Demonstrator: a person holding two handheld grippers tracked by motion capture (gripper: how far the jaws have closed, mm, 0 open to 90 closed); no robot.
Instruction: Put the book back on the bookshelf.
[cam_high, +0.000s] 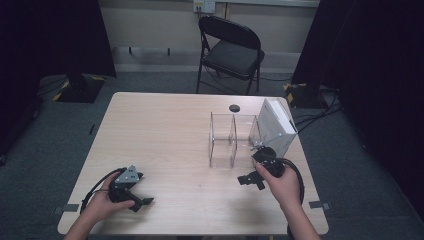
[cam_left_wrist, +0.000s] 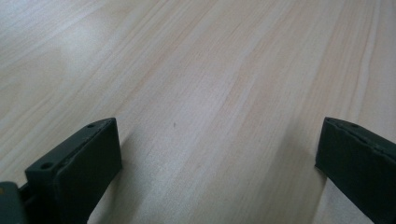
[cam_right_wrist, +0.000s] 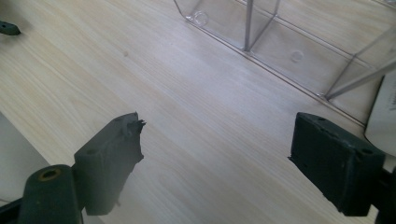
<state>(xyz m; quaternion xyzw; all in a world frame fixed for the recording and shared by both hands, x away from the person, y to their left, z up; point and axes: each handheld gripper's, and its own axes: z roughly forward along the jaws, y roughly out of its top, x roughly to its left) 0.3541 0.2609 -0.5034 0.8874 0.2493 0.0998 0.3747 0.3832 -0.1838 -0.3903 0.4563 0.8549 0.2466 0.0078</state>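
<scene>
High view: clear acrylic organizer (cam_high: 232, 140) stands right of centre on the table (cam_high: 165, 140), with 3 upright compartments divided by transparent walls. The 2 left compartments look empty. A white box (cam_high: 276, 126) leans tilted at the organizer's right end; whether it sits inside the last compartment or rests against the outer wall I cannot tell.

Right gripper (cam_high: 254, 172) is just in front of the organizer's near right corner, held in the person's right hand (cam_high: 281, 184). Right gripper view: jaws wide apart, nothing between them, bare wood below; the organizer's base (cam_right_wrist: 280, 51) and dividers run across the top, and the white box's edge (cam_right_wrist: 385, 109) shows at far right.

Left gripper (cam_high: 131, 192) rests low at the near left of the table in the left hand (cam_high: 102, 202), well apart from the organizer. Left gripper view: jaws spread, nothing between them but wood grain.

Table is pale wood with a dark round cable hole (cam_high: 234, 108) near the far edge. Beyond it, 1 black folding chair (cam_high: 231, 50) on grey carpet, black curtains on both sides, a wall socket (cam_high: 204, 6) above.
</scene>
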